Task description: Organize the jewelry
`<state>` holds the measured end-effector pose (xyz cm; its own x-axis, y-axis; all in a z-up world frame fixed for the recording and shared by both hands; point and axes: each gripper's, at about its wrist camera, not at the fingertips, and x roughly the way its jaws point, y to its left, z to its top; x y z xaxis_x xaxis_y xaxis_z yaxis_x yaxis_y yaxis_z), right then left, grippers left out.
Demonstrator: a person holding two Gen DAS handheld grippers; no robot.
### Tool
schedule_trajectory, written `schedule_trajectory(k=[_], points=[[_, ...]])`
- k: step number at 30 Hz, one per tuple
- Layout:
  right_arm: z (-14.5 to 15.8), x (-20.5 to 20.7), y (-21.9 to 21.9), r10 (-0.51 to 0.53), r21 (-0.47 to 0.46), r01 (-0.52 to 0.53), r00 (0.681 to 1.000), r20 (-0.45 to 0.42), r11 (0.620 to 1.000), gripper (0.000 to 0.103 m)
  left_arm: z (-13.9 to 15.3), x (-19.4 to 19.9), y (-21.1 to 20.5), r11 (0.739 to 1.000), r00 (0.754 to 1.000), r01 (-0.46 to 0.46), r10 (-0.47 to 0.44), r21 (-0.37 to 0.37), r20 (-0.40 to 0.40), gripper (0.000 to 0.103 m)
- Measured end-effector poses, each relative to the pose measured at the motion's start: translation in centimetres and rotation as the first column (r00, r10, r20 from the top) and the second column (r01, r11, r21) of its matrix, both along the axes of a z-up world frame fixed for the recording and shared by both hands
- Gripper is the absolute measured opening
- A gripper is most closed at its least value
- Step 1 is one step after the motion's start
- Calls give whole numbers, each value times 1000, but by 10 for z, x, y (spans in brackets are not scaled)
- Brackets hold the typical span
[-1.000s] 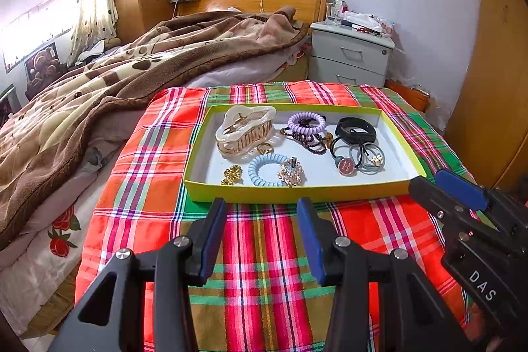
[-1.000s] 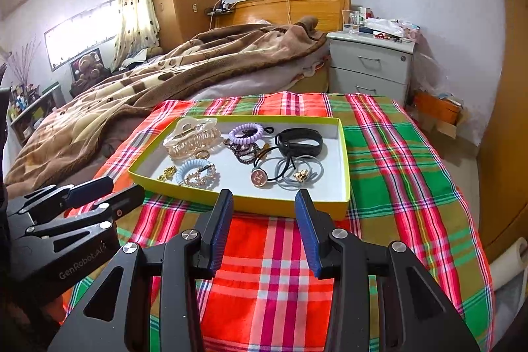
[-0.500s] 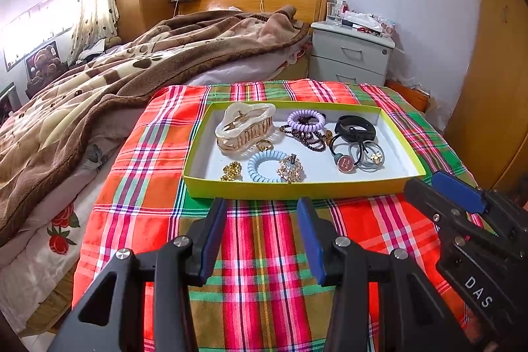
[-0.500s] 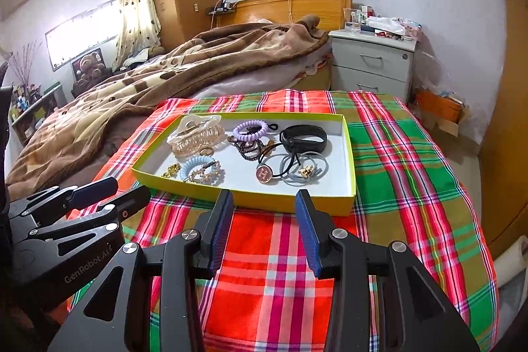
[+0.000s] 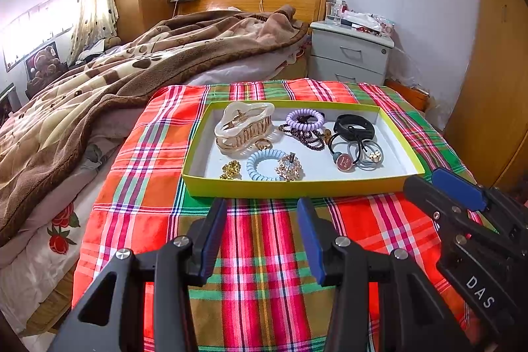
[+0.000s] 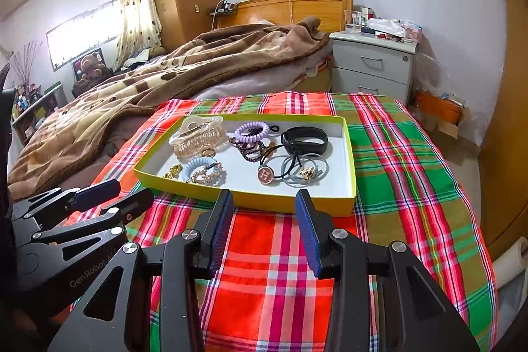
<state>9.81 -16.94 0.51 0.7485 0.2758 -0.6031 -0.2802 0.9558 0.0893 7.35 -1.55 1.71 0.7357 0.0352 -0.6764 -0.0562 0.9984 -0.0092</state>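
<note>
Left wrist view: my left gripper (image 5: 262,220) hangs over the plaid cloth (image 5: 264,269), jaws apart, nothing between them, just short of the yellow tray (image 5: 297,188). The tray sits on the cloth-covered surface and holds the jewelry: cream claw clip (image 5: 244,127) back left, purple coil tie (image 5: 305,118), dark bead bracelet (image 5: 307,137), black band (image 5: 354,126), blue coil tie (image 5: 264,165), gold brooch (image 5: 231,170), grey ties with an H charm (image 5: 345,161). My right gripper (image 5: 429,183) shows at right edge. Right wrist view: right gripper (image 6: 264,207) also open and empty, tips near the tray's (image 6: 287,203) front wall; left gripper (image 6: 128,192) low left, beside the tray. Brown blanket (image 6: 198,65) on the bed behind.
</note>
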Motion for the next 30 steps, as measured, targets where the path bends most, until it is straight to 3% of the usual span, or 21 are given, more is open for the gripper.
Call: schedule_trajectory(k=[30], points=[[1,0,0,0,0,0,1000,0,1000,40,-4,3,-2,1000,999,19,-19,-11,-26,46]])
